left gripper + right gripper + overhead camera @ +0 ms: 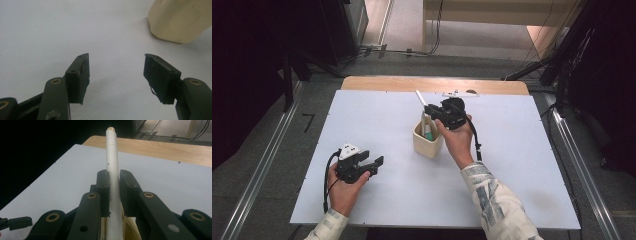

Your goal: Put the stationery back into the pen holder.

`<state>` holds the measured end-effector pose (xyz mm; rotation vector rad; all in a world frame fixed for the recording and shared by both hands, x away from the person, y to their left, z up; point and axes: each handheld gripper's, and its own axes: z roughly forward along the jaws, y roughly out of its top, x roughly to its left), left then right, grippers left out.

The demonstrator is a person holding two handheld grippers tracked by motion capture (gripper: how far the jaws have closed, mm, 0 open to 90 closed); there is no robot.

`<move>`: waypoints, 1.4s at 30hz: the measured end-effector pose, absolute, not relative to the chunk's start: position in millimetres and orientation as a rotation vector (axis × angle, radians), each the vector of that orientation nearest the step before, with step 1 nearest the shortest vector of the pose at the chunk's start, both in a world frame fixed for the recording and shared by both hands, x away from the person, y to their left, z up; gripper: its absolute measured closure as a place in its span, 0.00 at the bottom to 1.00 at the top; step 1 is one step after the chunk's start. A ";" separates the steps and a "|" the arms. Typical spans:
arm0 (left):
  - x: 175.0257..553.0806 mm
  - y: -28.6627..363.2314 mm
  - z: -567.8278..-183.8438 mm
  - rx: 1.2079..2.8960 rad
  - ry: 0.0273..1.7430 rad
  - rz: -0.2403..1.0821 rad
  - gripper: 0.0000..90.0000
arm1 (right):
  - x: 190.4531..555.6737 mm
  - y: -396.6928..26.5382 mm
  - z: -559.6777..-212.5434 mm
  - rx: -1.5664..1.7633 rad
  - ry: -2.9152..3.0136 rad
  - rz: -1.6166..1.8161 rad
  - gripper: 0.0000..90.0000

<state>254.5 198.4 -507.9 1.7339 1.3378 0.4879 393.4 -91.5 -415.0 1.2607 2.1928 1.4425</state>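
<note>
On the left side of the white table (377, 220), the left gripper (373, 164) sits low in the person's left hand (343, 189). Its jaws are apart w/ nothing between them, just bare table under them. In the left gripper view the cream cup (180, 20) is up ahead & to the right, well apart from the jaws. Going right, near the middle of the table, the cream cup (428, 140) stands upright w/ a green-and-white thing (427, 131) poking out of it; can't tell what that is. Right over the cup is the right gripper (430, 113), in the person's right hand (458, 141). Its jaws are squeezed tight on a white pen (112, 170), one pad on each side. The pen's top end sticks up past the jaws, tilted a bit to the left in the high view, & its low end goes down into the cup. Behind the table there's grey floor (492, 60) & some cables (402, 51).
</note>
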 end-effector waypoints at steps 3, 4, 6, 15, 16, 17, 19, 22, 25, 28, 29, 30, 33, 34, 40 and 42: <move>254.3 198.7 -507.8 1.732 1.336 0.488 0.43 | 393.0 -90.9 -416.5 1.264 2.201 1.431 0.85; 254.3 198.6 -507.8 1.732 1.336 0.489 0.43 | 393.2 -90.9 -417.5 1.262 2.206 1.430 0.85; 254.3 198.7 -507.8 1.733 1.336 0.488 0.43 | 392.8 -91.2 -418.9 1.258 2.209 1.424 0.85; 254.2 198.7 -507.8 1.733 1.336 0.490 0.43 | 389.0 -90.0 -418.8 1.223 2.220 1.387 0.85; 254.2 198.6 -507.8 1.733 1.335 0.489 0.43 | 389.2 -90.1 -419.0 1.224 2.221 1.392 0.85; 254.2 198.6 -507.8 1.733 1.335 0.490 0.43 | 389.0 -90.1 -419.0 1.224 2.221 1.393 0.85; 254.3 198.8 -507.8 1.732 1.335 0.490 0.43 | 388.4 -89.9 -418.6 1.221 2.226 1.391 0.85; 254.3 199.1 -507.9 1.733 1.335 0.491 0.43 | 386.6 -89.2 -417.8 1.219 2.232 1.379 0.85; 254.1 198.9 -507.5 1.734 1.334 0.491 0.43 | 386.3 -89.2 -417.1 1.221 2.230 1.377 0.85; 254.0 198.3 -507.5 1.734 1.333 0.490 0.43 | 388.6 -90.5 -417.4 1.235 2.222 1.387 0.85; 253.9 198.5 -507.3 1.734 1.333 0.491 0.43 | 389.5 -90.8 -417.9 1.242 2.224 1.386 0.85; 253.8 198.7 -507.3 1.734 1.333 0.491 0.43 | 390.0 -90.9 -418.4 1.246 2.227 1.381 0.85; 254.3 199.2 -507.8 1.733 1.334 0.490 0.43 | 390.6 -91.1 -418.6 1.253 2.237 1.363 0.85; 254.4 199.1 -507.9 1.733 1.335 0.490 0.43 | 390.3 -90.5 -418.8 1.252 2.239 1.357 0.85; 253.9 199.0 -507.4 1.735 1.331 0.490 0.43 | 388.4 -85.1 -421.2 1.242 2.247 1.303 0.85; 254.0 199.2 -507.6 1.734 1.334 0.490 0.43 | 387.6 -84.0 -421.1 1.236 2.240 1.285 0.85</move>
